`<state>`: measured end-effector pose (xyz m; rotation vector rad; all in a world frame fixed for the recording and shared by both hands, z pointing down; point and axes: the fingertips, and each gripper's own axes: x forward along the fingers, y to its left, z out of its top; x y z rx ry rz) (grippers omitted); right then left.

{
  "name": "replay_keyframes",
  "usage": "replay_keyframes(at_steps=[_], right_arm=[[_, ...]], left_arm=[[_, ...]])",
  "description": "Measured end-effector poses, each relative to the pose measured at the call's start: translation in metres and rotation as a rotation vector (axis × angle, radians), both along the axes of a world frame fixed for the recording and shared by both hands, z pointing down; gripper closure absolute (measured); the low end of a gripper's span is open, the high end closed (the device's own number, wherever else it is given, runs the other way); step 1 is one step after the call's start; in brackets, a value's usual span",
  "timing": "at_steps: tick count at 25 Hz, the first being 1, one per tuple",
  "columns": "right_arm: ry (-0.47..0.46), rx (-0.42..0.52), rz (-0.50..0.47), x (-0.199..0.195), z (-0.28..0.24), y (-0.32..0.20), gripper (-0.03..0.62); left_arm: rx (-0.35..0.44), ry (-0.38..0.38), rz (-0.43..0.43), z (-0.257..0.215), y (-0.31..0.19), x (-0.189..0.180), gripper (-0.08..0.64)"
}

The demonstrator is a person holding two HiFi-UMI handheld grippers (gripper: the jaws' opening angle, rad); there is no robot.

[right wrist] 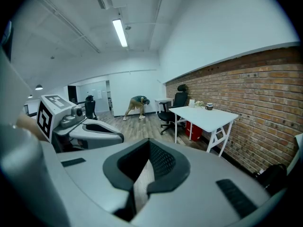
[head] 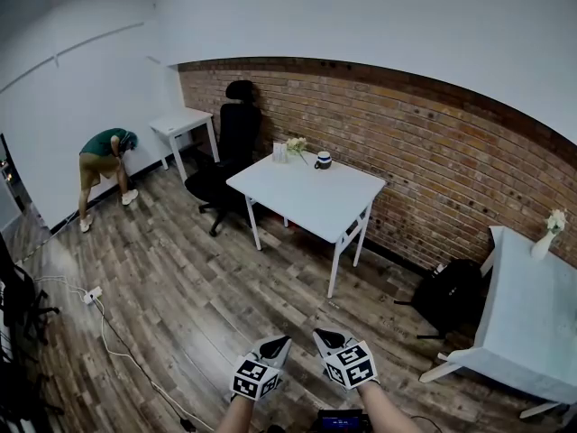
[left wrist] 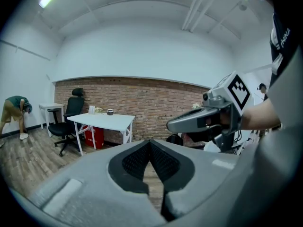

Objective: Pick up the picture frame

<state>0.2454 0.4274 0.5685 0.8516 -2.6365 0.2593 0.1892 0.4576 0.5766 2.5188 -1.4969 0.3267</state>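
Note:
A small white picture frame (head: 280,152) stands upright at the far edge of the white table (head: 311,197), beside a bunch of flowers (head: 296,144) and a dark mug (head: 324,160). It also shows as a small pale shape, the frame (left wrist: 92,109) in the left gripper view and the frame (right wrist: 191,102) in the right gripper view. My left gripper (head: 281,341) and right gripper (head: 322,336) hang side by side at the bottom of the head view, far from the table. The jaws of both the left gripper (left wrist: 150,141) and the right gripper (right wrist: 148,141) are shut, with nothing between them.
A black office chair (head: 230,152) stands left of the table, with a red box (left wrist: 94,136) under the table. A person (head: 104,156) bends over by a small white desk (head: 183,124). A black backpack (head: 448,294) and another white table (head: 532,314) are at the right. A cable (head: 108,332) lies on the floor.

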Motion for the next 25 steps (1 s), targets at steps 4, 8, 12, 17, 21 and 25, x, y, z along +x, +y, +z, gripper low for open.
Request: replay_keyframes(at_steps=[4, 8, 12, 17, 21, 25], right_arm=[[-0.009, 0.005, 0.0, 0.013, 0.0, -0.008, 0.584], [-0.014, 0.007, -0.009, 0.025, 0.0, -0.016, 0.584], [-0.016, -0.002, -0.012, 0.036, 0.008, -0.021, 0.584], [-0.018, -0.022, -0.014, 0.038, 0.014, -0.028, 0.584], [-0.008, -0.035, -0.014, 0.032, 0.023, -0.036, 0.584], [0.003, -0.045, -0.008, 0.021, 0.029, -0.053, 0.584]], left_arm=[[0.001, -0.002, -0.022, 0.0, -0.006, 0.008, 0.549], [0.006, -0.008, -0.032, -0.001, -0.01, 0.019, 0.549], [-0.002, -0.015, -0.039, 0.007, -0.009, 0.031, 0.549], [-0.023, -0.006, -0.06, 0.014, -0.014, 0.029, 0.549], [-0.037, 0.014, -0.066, 0.022, -0.021, 0.022, 0.549], [-0.049, 0.029, -0.075, 0.03, -0.038, 0.007, 0.549]])
